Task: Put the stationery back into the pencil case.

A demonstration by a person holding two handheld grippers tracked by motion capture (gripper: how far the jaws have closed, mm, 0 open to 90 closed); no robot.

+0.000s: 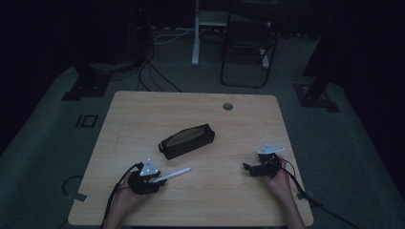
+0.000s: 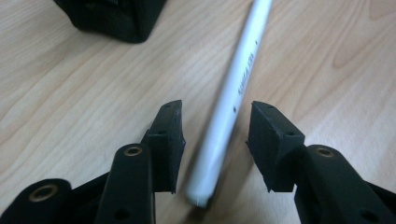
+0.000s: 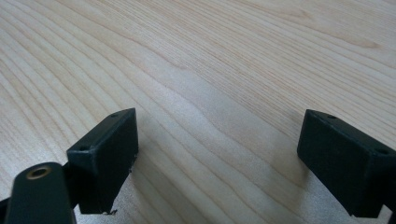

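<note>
- Dim room, pale wooden table (image 1: 143, 114); a black pencil case (image 1: 186, 140) lies open near the middle, and a white pen (image 1: 173, 174) lies toward the near left.
- Left gripper (image 2: 215, 140) straddles the pen's near end, jaws narrowed around it, pads not yet touching. Since the pen sits slanted and off-centre between them, one pad may hit first and roll or skew it away.
- Gripping so near the tip could let the long end droop.
- Right gripper (image 3: 217, 158) rests wide and empty over bare wood, well apart from the case, so the case could slide when the pen goes in.
</note>
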